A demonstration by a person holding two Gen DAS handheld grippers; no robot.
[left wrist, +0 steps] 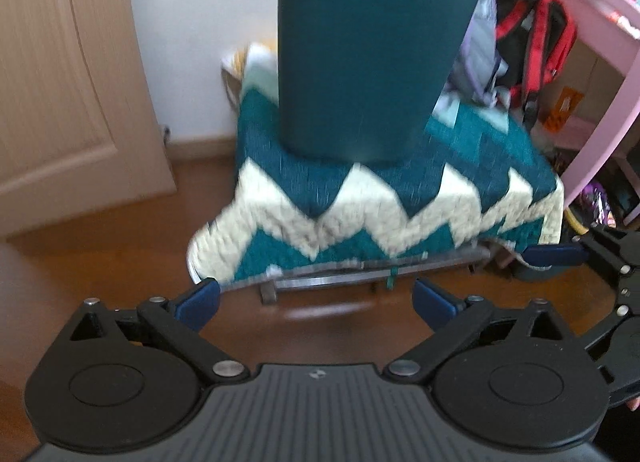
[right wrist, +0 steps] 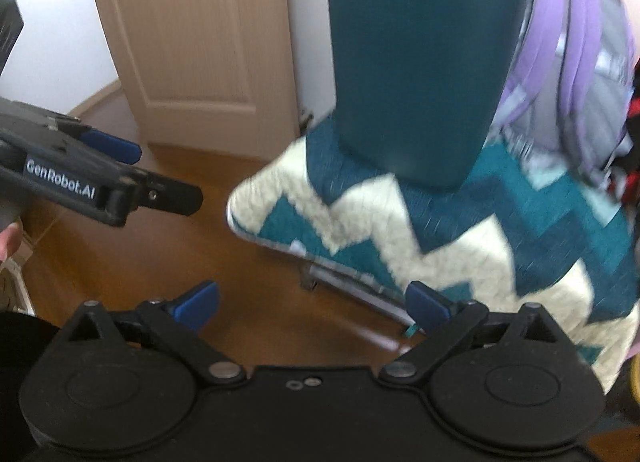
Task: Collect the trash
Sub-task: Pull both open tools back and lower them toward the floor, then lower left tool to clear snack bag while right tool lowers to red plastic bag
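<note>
Chair back [left wrist: 372,50]: dark teal, plain.
Seat blanket [left wrist: 400,206]: teal and cream — zigzag bands.
Door [left wrist: 60,74]: pale beige wood grain.
Floor [left wrist: 100,262]: warm brown.
Backpack [right wrist: 568,62]: lilac and grey.
Second backpack [left wrist: 532,42]: black with red straps.
Desk [left wrist: 592,34]: pink.
Hand-held gripper pads [left wrist: 200,298]: blue — black frames.

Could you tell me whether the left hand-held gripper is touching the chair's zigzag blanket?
Cannot tell. In the left wrist view the left hand-held gripper is open, its left fingertip overlapping the blanket edge, but blur hides any contact.
</note>
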